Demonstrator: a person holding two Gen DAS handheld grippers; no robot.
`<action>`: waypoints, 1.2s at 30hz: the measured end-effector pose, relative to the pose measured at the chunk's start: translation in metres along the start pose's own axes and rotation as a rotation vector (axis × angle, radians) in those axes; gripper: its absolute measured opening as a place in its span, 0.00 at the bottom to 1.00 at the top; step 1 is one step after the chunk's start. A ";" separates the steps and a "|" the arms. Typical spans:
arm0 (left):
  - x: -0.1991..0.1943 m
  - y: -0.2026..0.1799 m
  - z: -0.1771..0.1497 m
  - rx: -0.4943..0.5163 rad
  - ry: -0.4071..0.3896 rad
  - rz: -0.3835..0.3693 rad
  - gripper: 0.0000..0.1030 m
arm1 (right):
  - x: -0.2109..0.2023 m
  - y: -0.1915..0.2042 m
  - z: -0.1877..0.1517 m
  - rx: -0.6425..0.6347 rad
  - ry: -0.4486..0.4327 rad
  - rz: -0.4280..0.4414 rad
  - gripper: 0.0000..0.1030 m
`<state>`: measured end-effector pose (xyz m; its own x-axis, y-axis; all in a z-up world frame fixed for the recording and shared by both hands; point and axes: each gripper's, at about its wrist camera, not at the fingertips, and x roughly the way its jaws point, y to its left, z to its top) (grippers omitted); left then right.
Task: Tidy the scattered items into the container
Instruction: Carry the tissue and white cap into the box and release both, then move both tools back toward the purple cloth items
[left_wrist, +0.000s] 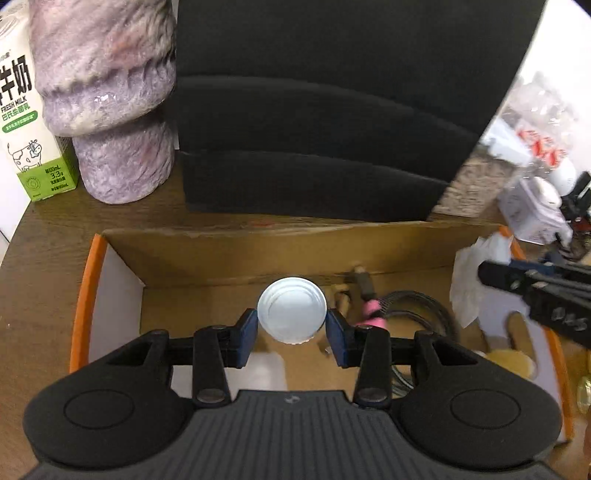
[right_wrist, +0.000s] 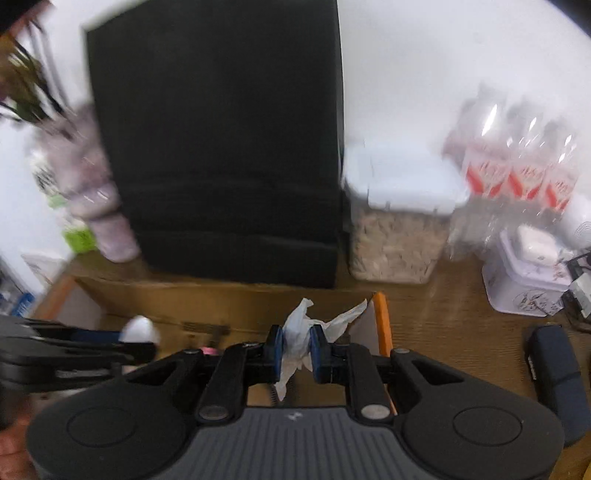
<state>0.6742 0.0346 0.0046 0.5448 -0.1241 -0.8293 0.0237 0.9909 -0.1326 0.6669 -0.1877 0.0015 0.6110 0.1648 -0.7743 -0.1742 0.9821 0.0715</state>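
Now over the box (left_wrist: 122, 254) at frame centre: left gripper (left_wrist: 291, 325) part-open, clamping a white lid (left_wrist: 291, 310); right gripper (right_wrist: 296, 349) nearly closed, pinching crumpled tissue (right_wrist: 295, 332).

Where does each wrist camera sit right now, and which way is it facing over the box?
Left wrist view: sits behind the left tongs, looking steeply down into the cardboard box; they hold a white lid. The right tongs enter from the right edge.
Right wrist view: sits behind the right tongs, facing down and forward over the box's right end; they pinch a crumpled tissue. The left tongs enter from the left.
Shared: box, lid, tissue, black panel, both tongs.
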 end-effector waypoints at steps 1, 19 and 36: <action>0.003 0.000 0.001 0.005 0.005 0.000 0.49 | 0.014 0.000 0.000 0.000 0.028 -0.010 0.19; -0.077 -0.020 -0.017 0.004 -0.109 0.117 0.74 | -0.043 0.000 0.005 0.032 0.009 0.014 0.55; -0.220 -0.020 -0.221 -0.140 -0.183 0.003 0.85 | -0.215 0.022 -0.169 -0.043 -0.112 0.138 0.71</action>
<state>0.3682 0.0303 0.0696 0.6880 -0.0973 -0.7191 -0.0876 0.9726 -0.2154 0.4012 -0.2173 0.0629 0.6609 0.3090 -0.6839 -0.2934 0.9452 0.1435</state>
